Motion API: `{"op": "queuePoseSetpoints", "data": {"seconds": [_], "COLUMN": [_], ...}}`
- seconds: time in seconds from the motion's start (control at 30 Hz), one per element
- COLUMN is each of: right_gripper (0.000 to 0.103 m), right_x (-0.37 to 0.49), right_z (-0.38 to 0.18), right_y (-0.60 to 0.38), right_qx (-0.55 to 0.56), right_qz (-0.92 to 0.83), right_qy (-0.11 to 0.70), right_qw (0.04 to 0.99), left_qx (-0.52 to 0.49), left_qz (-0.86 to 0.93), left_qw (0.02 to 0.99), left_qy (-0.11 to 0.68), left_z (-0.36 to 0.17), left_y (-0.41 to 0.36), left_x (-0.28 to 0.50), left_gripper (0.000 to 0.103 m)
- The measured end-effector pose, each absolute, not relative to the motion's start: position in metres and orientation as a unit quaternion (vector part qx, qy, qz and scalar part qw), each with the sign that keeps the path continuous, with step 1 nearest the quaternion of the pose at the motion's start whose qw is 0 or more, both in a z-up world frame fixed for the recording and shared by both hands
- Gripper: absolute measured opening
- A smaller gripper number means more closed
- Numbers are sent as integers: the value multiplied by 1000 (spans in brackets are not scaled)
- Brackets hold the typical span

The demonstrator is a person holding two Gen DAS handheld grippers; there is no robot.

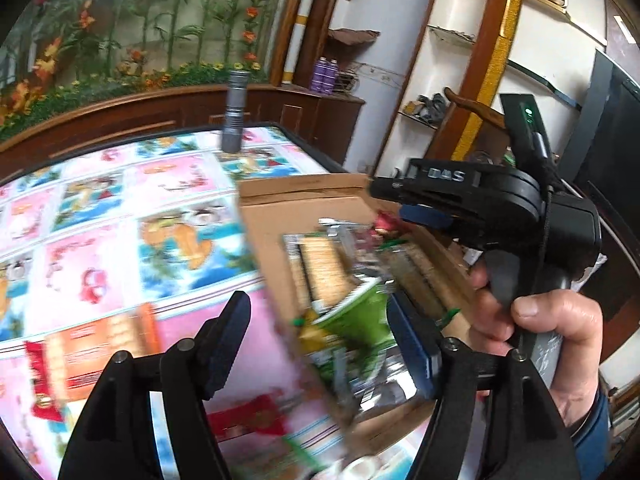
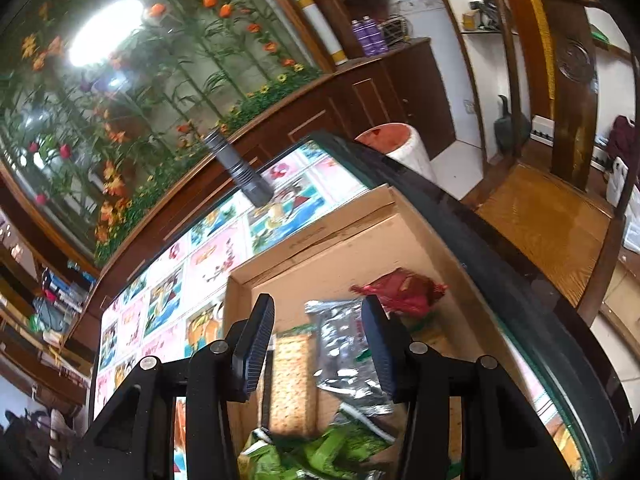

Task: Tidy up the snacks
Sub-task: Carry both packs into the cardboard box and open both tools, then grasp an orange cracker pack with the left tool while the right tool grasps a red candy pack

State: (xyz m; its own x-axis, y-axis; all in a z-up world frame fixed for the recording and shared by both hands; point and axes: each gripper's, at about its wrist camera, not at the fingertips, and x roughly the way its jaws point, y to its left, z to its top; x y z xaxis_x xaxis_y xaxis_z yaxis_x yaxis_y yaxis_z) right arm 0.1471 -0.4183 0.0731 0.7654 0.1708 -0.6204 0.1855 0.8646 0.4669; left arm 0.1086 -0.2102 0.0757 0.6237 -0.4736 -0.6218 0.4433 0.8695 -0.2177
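The left gripper [image 1: 320, 332] is held with fingers apart and bare over the cardboard box [image 1: 272, 240]. The right gripper [image 2: 316, 344] — likewise spread, nothing clamped — is poised above the snack packets [image 2: 344, 344] piled inside, directly ahead.

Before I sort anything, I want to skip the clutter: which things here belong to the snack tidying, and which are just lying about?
Part of the job:
- cardboard box
- cracker packet
- silver packet
- red packet
- green packet
- orange packet on the table, outside the box
- both tongs, left and right, open

Just lying about:
- grey flashlight
- purple cans
- wooden chair
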Motion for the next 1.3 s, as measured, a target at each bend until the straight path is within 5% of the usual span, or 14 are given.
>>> {"op": "queuePoseSetpoints", "data": {"seconds": [0.3,0.5,0.87,1.07,1.1,1.2,1.3], "right_gripper": [49,49,49,49,49,49,49], "right_x": [144,145,146,143,142,142,139], "right_z": [73,69,68,70,71,70,66], "right_y": [-385,-359,-354,-342,-340,-328,-306], "right_qx": [228,197,193,179,177,167,142], "right_qz": [35,62,75,88,92,128,179], "right_qy": [347,358,362,359,359,367,383], "right_qw": [909,910,909,912,912,906,895], "left_qx": [-9,-74,159,103,97,100,80], "left_qz": [-153,-140,-211,-181,-167,-153,-110], "left_qw": [925,891,850,863,869,874,881], "left_qy": [349,426,455,460,456,449,453], "left_z": [66,28,10,7,7,12,14], "left_y": [-115,-74,-111,-107,-106,-104,-90], "left_x": [134,185,132,147,148,145,151], "left_gripper": [82,82,86,87,86,54,52]}}
